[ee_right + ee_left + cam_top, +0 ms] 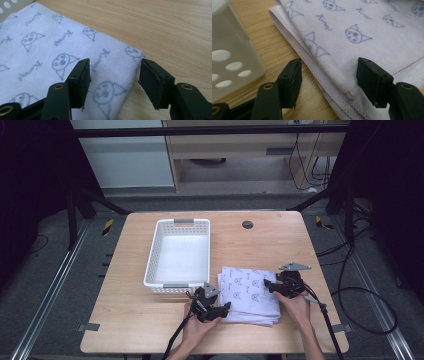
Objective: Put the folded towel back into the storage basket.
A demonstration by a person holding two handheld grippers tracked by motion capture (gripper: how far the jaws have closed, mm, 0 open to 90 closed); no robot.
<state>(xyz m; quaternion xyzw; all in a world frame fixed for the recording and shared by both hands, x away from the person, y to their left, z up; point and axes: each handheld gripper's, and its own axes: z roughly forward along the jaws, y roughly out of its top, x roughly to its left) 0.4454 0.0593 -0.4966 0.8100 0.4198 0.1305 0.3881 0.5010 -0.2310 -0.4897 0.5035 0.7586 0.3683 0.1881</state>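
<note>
One folded pale towel (pixel 250 290), blue cat-face print

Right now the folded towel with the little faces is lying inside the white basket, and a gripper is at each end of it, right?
Not quite. The towel lies on the table beside the white basket, not inside it, as the high view shows. The left gripper and right gripper are indeed at its two ends.

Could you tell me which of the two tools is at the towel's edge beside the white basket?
The left tool: its open jaws straddle the folded towel's edge nearest the basket; the right tool is at the far side.
</note>
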